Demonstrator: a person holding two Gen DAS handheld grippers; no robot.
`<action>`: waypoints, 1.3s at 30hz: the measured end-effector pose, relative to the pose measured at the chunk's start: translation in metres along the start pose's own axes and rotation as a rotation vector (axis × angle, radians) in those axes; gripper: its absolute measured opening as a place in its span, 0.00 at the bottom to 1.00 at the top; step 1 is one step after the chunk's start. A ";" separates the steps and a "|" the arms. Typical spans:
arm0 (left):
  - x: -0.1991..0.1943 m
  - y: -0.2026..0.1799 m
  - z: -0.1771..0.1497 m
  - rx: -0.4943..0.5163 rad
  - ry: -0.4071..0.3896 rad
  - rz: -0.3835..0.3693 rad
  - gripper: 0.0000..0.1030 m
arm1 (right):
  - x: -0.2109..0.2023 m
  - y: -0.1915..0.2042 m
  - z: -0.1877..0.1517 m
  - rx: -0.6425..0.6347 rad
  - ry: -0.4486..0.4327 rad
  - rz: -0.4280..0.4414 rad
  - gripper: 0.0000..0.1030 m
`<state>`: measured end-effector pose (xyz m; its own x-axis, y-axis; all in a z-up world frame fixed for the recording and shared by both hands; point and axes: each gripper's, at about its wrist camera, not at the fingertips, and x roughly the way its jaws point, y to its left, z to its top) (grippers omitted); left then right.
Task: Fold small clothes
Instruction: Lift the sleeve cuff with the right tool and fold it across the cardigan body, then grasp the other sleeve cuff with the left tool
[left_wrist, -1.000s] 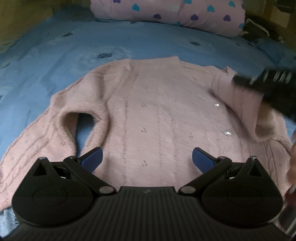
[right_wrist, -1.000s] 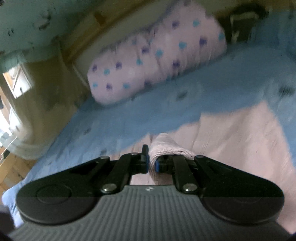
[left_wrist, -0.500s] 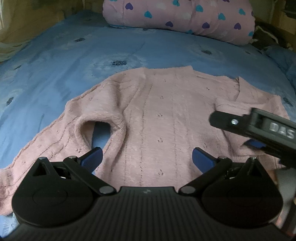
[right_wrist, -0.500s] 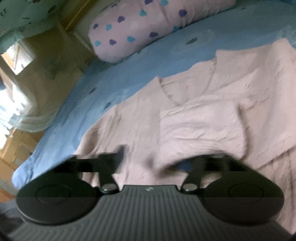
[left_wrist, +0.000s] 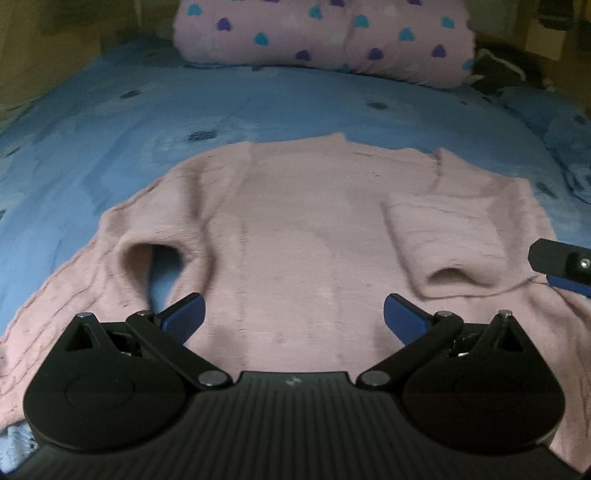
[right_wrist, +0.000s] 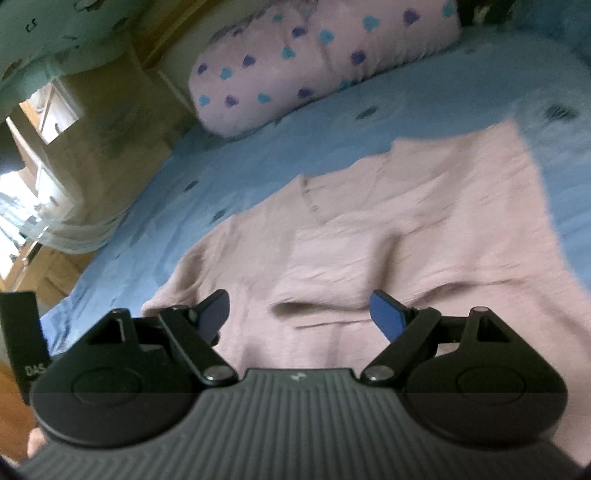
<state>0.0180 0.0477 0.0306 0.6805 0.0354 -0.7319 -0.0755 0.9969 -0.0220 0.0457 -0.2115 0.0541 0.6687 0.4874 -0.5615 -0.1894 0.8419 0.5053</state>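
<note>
Bed (left_wrist: 110, 122), blue sheet. Pillow (left_wrist: 325, 37), pink w/ hearts, at far end. Pink sweater (left_wrist: 295, 229): flat mid-bed, right sleeve (left_wrist: 443, 236) folded over body, left sleeve spread. Left tongs (left_wrist: 291, 314): wide, holding nothing. Right tongs (right_wrist: 299, 314): wide, holding nothing.

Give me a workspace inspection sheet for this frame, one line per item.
Surface: blue bedspread, dark flecks, lightly rumpled.
Job's things: pink sweater lying flat; right sleeve folded over the body, left sleeve spread out to the side.
Clutter: nothing seen on the bedspread.
Grippers: left tongs open, over the hem; right tongs open, over the folded sleeve, holding nothing.
Cables: nothing seen.
Surroundings: heart-print pillow at the head of the bed; dark bundle beside it, too dim to identify.
</note>
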 end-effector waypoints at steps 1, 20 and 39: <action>-0.002 -0.005 0.000 0.009 -0.009 -0.004 1.00 | -0.004 -0.005 0.001 -0.013 -0.009 -0.028 0.82; 0.019 -0.145 0.030 0.210 -0.070 -0.013 1.00 | -0.039 -0.080 0.018 0.096 -0.153 -0.188 0.82; 0.071 -0.156 0.029 0.253 -0.051 0.036 0.36 | -0.040 -0.092 0.025 0.174 -0.163 -0.187 0.82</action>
<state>0.0995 -0.1032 0.0015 0.7172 0.0684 -0.6935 0.0797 0.9806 0.1791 0.0545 -0.3140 0.0470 0.7895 0.2720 -0.5501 0.0645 0.8546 0.5152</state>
